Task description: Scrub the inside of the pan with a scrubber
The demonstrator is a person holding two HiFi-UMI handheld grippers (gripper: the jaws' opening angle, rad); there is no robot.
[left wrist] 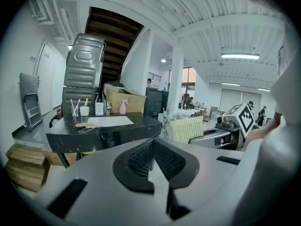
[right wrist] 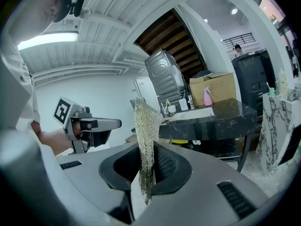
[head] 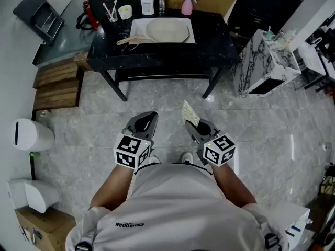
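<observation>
Scrubber (right wrist: pixel 146 121): pale green-silver mesh pad, upright on its edge, pinched betw. jaws of right gripper (right wrist: pixel 146 157), well apart from pan (head: pixel 167 31). Pan: pale, roundish, lies on white tray (head: pixel 137 25) on black table (head: pixel 104 56).

Open floor (head: pixel 157 95) lies before the black table (head: pixel 214 43). The pan (head: pixel 167 31) fills its middle, bottles (head: pixel 147 5) crowd the back edge (front strip bare); a marble cabinet (head: pixel 261 61) flanks the right, wooden pallets (head: pixel 57 85) the left.
</observation>
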